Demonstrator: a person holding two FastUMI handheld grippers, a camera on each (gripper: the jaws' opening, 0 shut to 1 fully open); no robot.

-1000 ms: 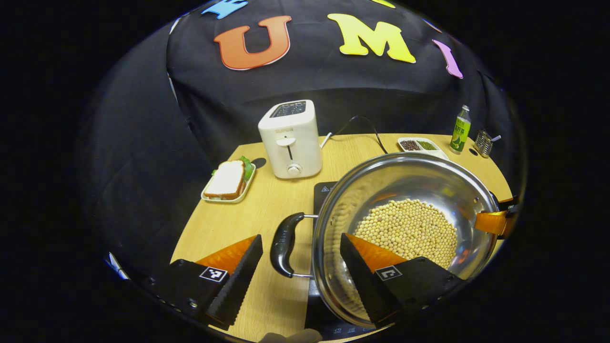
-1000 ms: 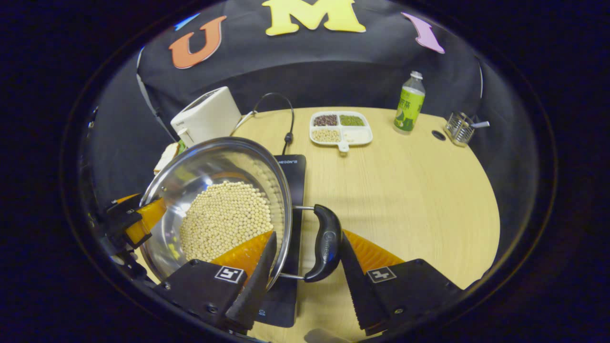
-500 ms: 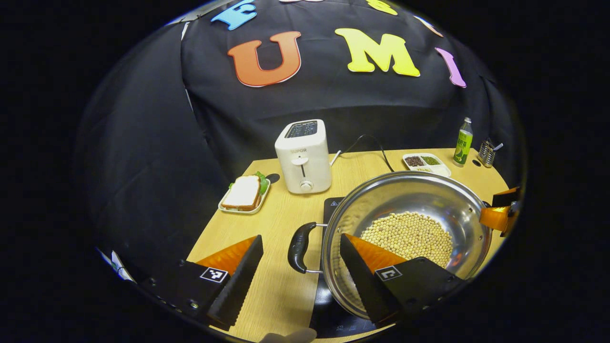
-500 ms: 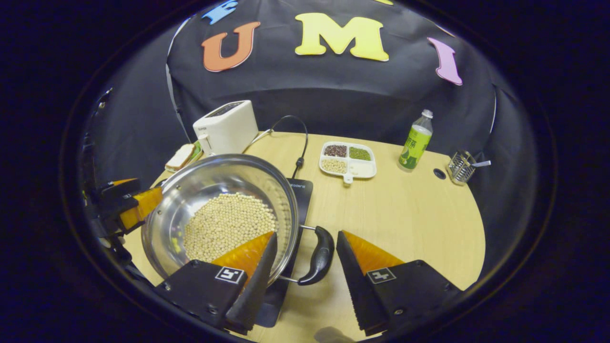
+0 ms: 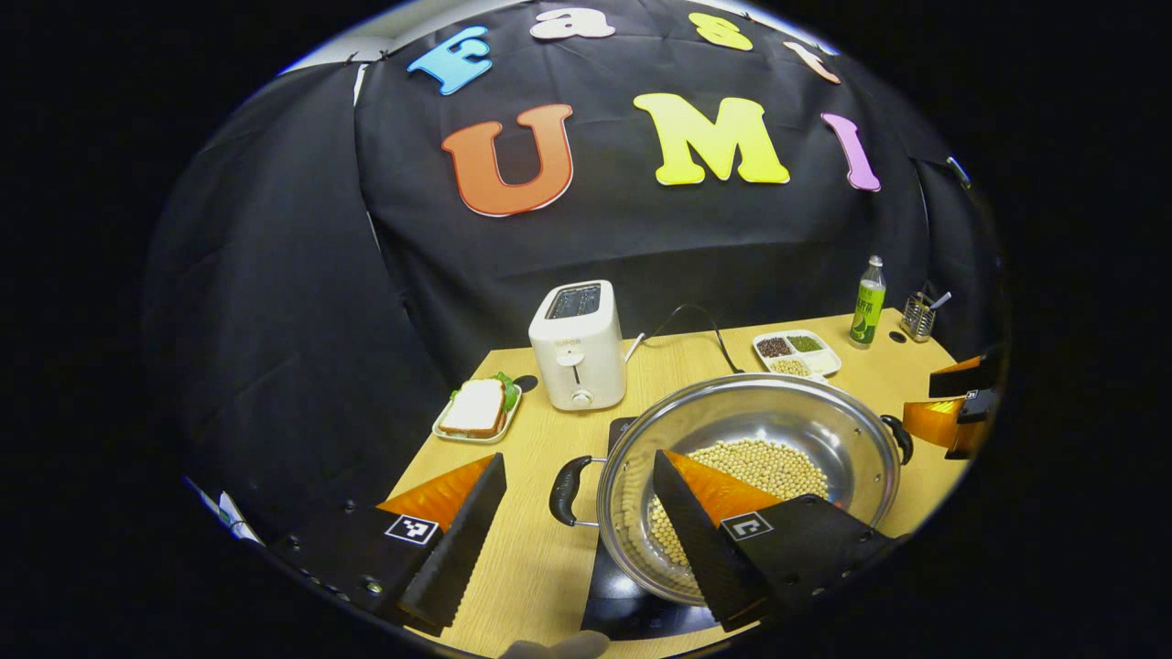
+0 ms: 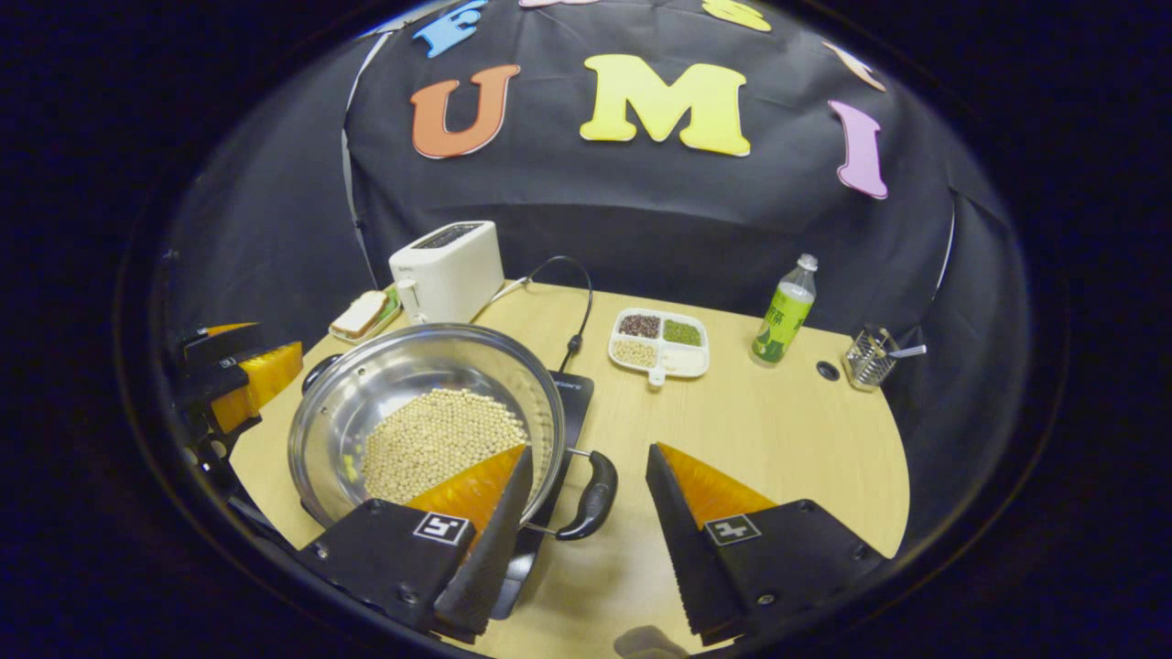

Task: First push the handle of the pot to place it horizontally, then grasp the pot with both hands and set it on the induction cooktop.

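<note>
A rigid, slippery steel pot [image 6: 426, 430] heavy with loose beans [image 6: 444, 439] rests on the cooktop [image 6: 566, 403] at the counter's [image 6: 778, 439] 9 o'clock, best held by its side handles [image 6: 591, 494]; both grippers' [image 5: 577, 522] [image 6: 586, 522] jaws are spread, holding nothing.

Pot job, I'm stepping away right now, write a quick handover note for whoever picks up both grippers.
Left gripper: open, holding nothing, handle between its fingers.
Right gripper: open, empty, handle likewise between its fingers.
Pot of beans sits on the induction cooktop, both handles level.
Done: pot looks placed.
Left: judging by this, just move both grippers clear and check that it sits centred.
</note>
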